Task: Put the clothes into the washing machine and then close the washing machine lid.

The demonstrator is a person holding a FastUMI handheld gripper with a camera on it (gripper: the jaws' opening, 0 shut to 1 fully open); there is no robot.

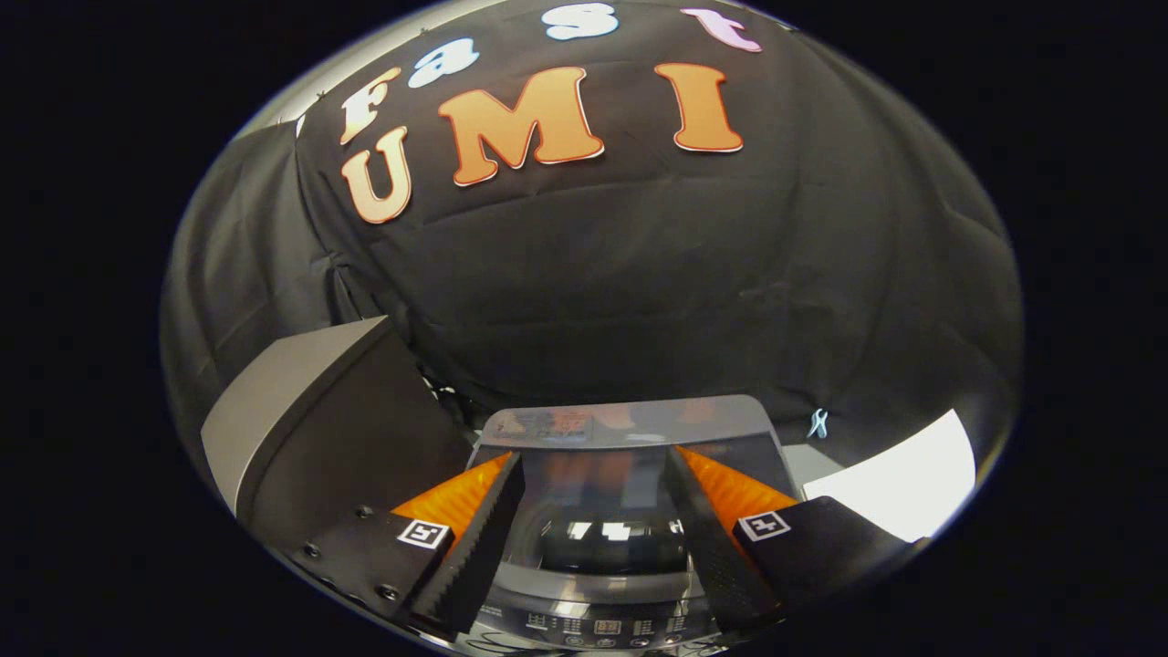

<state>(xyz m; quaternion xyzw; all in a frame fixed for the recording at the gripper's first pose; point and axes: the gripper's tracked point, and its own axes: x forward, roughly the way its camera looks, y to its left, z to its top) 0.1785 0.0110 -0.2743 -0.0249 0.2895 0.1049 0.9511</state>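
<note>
The washing machine (630, 422) stands just below and ahead of my fingers, a top loader with a grey shiny top. Its glossy lid (602, 488) lies between the fingers and mirrors the wall behind; it looks to be lying flat. Under it a dark round drum opening (611, 547) shows bright reflections. The control panel (598, 628) runs along the machine's near edge. My gripper (593, 458) hangs over the lid, open wide, with nothing between its fingers.
A grey box-shaped cabinet (301, 411) stands close on the left of the machine. A white flat surface (903, 484) lies to the right. The black cloth wall hangs right behind the machine, with a small pale clip (818, 422) on it.
</note>
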